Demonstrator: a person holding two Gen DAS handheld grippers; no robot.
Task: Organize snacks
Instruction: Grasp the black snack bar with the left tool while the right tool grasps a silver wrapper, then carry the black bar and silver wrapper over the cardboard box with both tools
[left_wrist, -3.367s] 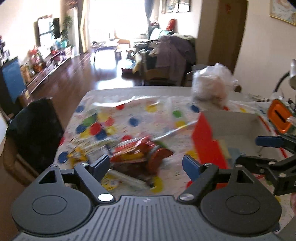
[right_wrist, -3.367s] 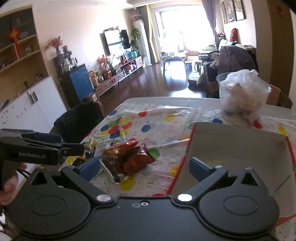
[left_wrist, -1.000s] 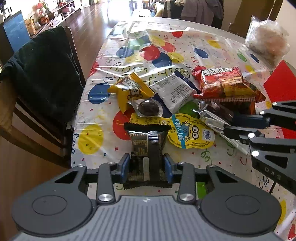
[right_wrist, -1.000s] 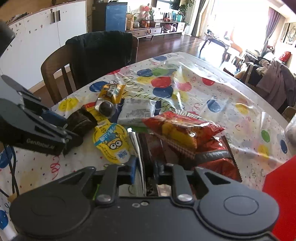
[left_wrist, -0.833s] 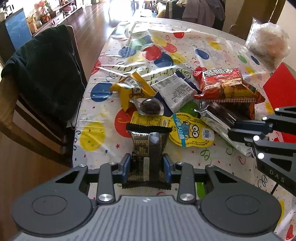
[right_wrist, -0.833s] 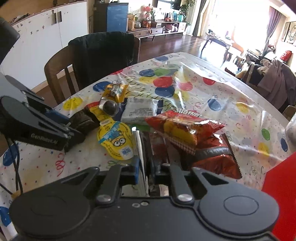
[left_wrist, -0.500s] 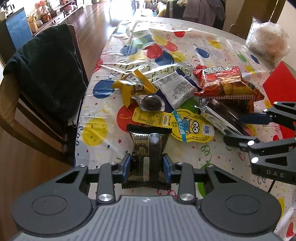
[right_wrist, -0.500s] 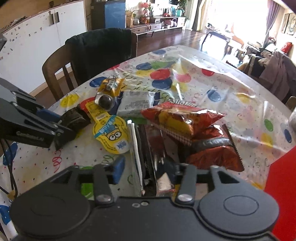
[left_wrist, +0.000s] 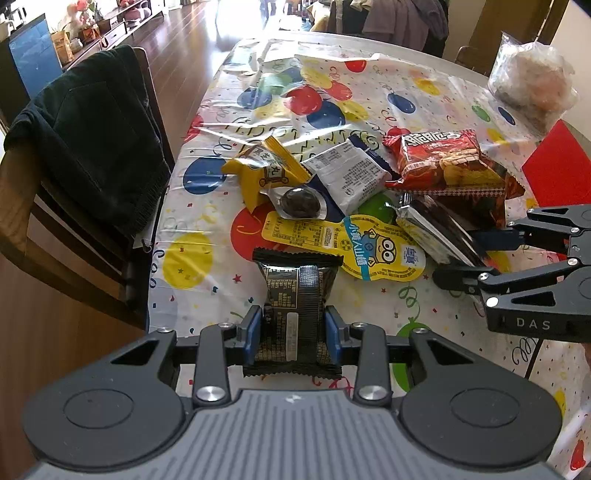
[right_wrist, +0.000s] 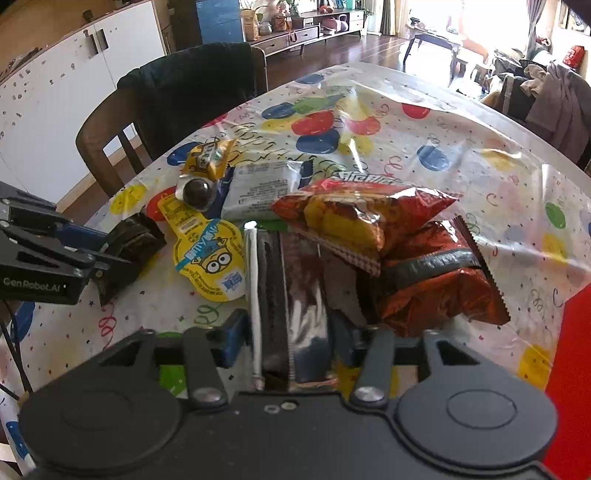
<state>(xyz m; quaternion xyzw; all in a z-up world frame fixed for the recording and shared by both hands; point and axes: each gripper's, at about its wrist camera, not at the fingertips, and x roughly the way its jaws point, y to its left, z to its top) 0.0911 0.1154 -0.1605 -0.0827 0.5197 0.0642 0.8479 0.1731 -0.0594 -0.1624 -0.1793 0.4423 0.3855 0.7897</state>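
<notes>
Left gripper (left_wrist: 294, 334) clamped on black snack packet (left_wrist: 297, 306), low over balloon tablecloth (left_wrist: 192, 229). Right gripper (right_wrist: 291, 338) jaws closing around silver-edged dark packet (right_wrist: 286, 295), pads apparently not yet pressing. Just beyond: Minion pouch (right_wrist: 210, 260), red chip bag (right_wrist: 354, 214).

The right gripper (right_wrist: 290, 341) is closing its jaws around a dark, silver-edged foil snack packet (right_wrist: 291, 295) lying on the balloon-patterned worktop (right_wrist: 461, 155). Just ahead lies a red crisp bag (right_wrist: 354, 206); to the left, a yellow cartoon-print pouch (right_wrist: 210, 262).
</notes>
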